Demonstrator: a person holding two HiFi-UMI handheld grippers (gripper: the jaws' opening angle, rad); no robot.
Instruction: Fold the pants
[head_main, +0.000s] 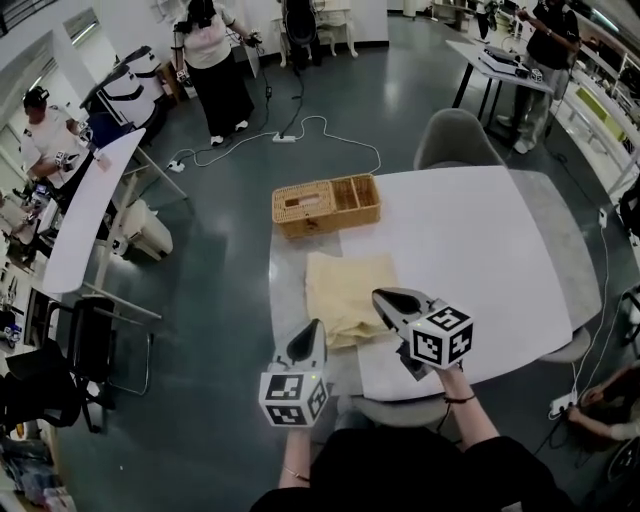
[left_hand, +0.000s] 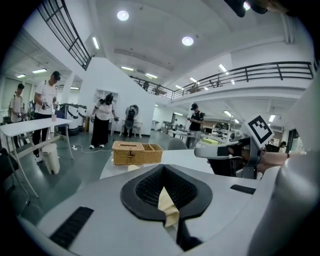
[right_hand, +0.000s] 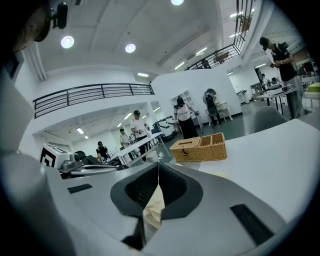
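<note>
Pinching beige pants (head_main: 345, 285) at near edge, left claw (head_main: 314, 327), right claw (head_main: 381, 296) (both clamped on cloth)

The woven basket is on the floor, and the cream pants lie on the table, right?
No: the head view shows the basket on the table, at its far edge. The pants do lie on the table.

A glossy grey floor (head_main: 220, 230) surrounds the white surface (head_main: 480, 250). Round ceiling lights (left_hand: 122, 15) shine above a railed balcony (left_hand: 260, 70).
</note>
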